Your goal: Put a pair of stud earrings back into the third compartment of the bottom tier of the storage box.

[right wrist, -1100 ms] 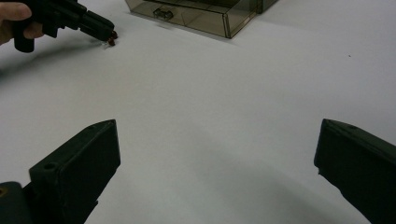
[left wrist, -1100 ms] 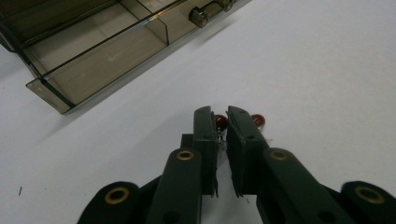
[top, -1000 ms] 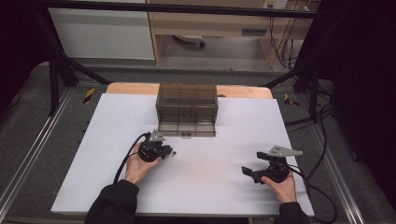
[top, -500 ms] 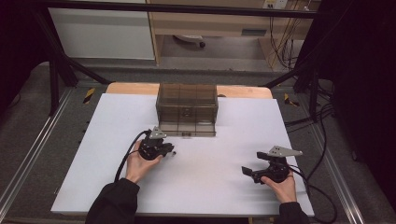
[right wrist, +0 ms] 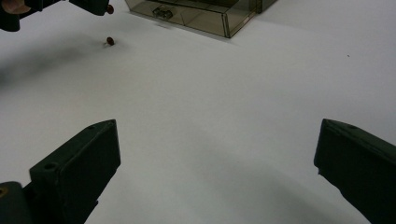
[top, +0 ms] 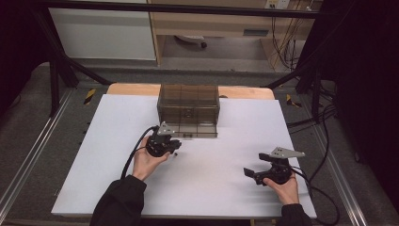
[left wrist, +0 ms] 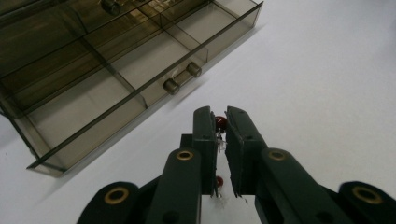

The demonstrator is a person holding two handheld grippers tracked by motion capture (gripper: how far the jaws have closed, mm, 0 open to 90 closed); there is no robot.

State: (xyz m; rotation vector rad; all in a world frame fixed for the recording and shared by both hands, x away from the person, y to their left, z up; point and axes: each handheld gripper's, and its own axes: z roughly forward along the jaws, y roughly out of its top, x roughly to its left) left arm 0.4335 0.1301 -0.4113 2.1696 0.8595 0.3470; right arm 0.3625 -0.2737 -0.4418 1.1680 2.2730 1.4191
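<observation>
Pinching a small red bead [left wrist: 221,122] on thin wire legs, our left gripper [left wrist: 221,122] hangs just in front of the smoky plastic drawer box [top: 188,109], which we take as our landmark. Its jaws are pressed nearly together on the bead, whose red head peeks out between the tips in the left gripper view. A second red bead [left wrist: 219,181] shows lower down in the gap between the same jaws, though we cannot tell whether it is gripped or lies on the white worktop [top: 207,188] beneath.

From the right gripper view, the left gripper [right wrist: 100,7] carries one red bead at its tip, and another red bead [right wrist: 110,41] rests on the worktop just below it, near the front of the drawer box [right wrist: 201,14].

The bottom drawer [left wrist: 140,70] of the box stands pulled out toward us, with its two small round knobs [left wrist: 182,78] facing the left gripper; its compartments look bare.

Our right gripper [top: 254,173] sits well apart from the drawer box, off toward the near right corner of the worktop. Its jaws are spread wide with nothing between them, only bare white surface. In the high view the left gripper [top: 175,149] sits just at the box's front left corner.
</observation>
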